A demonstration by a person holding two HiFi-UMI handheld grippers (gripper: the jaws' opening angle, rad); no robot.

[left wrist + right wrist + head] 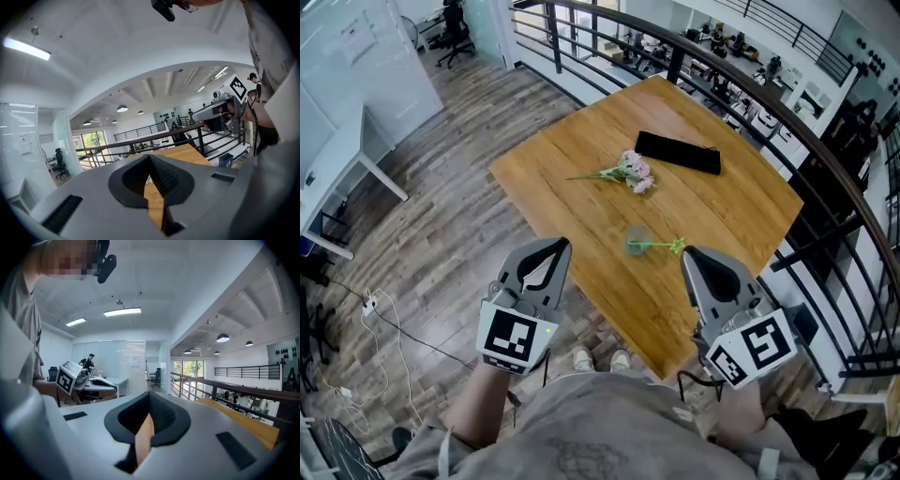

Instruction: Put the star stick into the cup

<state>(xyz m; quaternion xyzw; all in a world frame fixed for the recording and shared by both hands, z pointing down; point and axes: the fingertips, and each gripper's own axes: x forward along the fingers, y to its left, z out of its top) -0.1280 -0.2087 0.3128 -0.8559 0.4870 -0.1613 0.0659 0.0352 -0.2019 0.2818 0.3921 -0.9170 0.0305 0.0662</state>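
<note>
Item, nearest: a person's grey shirt (609,422), and below it a pair of pale shoes (601,360) on the plank floor (450,234).

Item: left gripper (561,244), held up over the floor just off the table's near left edge. Its jaws are closed tip to tip, with nothing between them.

Item: right gripper (687,251), held above the table's near right edge. It is likewise clenched and empty.

Item: wooden table (581,141), set corner-on.

Item: green cup (637,241) on the table between the two grippers and a little beyond them. The star stick (667,246) lies on the wood to its right, star end away from the cup and plain end reaching it. Whether it goes inside cannot be told.

Item: bunch of pink flowers (630,172), mid-table.

Item: black pouch (678,152), just behind the flowers.

Item, farthest: dark railing (787,122) around the table's far sides.
</note>
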